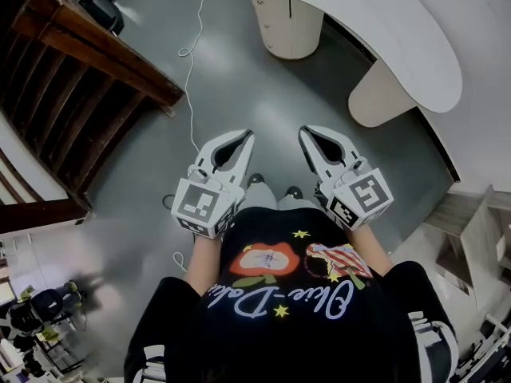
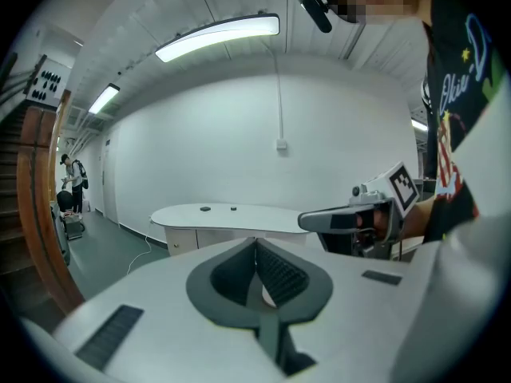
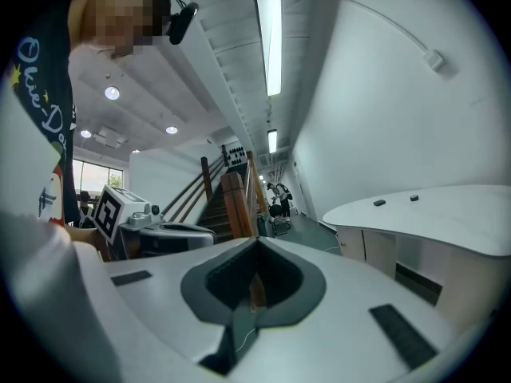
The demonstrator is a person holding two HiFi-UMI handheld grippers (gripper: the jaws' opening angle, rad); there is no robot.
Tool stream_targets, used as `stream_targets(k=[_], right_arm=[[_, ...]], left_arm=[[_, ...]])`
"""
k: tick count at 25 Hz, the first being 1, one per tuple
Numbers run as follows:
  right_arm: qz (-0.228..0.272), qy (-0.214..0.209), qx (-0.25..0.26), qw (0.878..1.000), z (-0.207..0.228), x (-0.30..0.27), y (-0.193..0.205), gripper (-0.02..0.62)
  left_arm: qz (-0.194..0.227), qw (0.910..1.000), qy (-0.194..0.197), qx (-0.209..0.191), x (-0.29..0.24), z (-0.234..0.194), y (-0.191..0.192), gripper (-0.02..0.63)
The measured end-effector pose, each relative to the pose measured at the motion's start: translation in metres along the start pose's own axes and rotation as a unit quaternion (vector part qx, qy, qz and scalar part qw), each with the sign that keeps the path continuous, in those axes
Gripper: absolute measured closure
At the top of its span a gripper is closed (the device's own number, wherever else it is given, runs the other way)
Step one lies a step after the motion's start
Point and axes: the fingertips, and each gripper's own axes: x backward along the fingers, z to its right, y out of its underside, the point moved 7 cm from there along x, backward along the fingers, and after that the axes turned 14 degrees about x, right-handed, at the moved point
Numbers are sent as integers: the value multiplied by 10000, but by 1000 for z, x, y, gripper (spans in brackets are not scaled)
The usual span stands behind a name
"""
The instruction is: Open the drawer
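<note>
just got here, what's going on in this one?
A person stands holding a two-jaw gripper in each hand. The left gripper and the right gripper are both shut and empty, held side by side in front of the body and pointing toward a white curved desk. Neither touches anything, and no drawer has been reached yet. A wooden staircase is off to the person's left.

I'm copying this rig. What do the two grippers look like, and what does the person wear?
Both the left gripper and right gripper have white shells tapering to a point, with dark ridged pads inside. Each carries a white cube with black square markers at the back. The T-shirt is black with white script and yellow stars.
</note>
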Motion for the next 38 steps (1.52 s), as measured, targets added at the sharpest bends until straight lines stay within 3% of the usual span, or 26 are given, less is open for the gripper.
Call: stream_targets(k=[7,15,33,38], right_arm=[[0,158,-68,9999,1,-4,-3,595],[54,576,-215,9981,15,-33,-4,595],[-162,979,-186,9949,25,-212,-19,595],[-161,1066,-149,9941,17,-259,-24,595]], left_arm=[[53,9998,176,-73,-6,-10,-11,601],[-26,9978,635,-196,-35,-43,-28,601],[-38,9950,993,-60,-61,-226,-77,601],[-94,9951,948,-253,-56,-273,-86,601]])
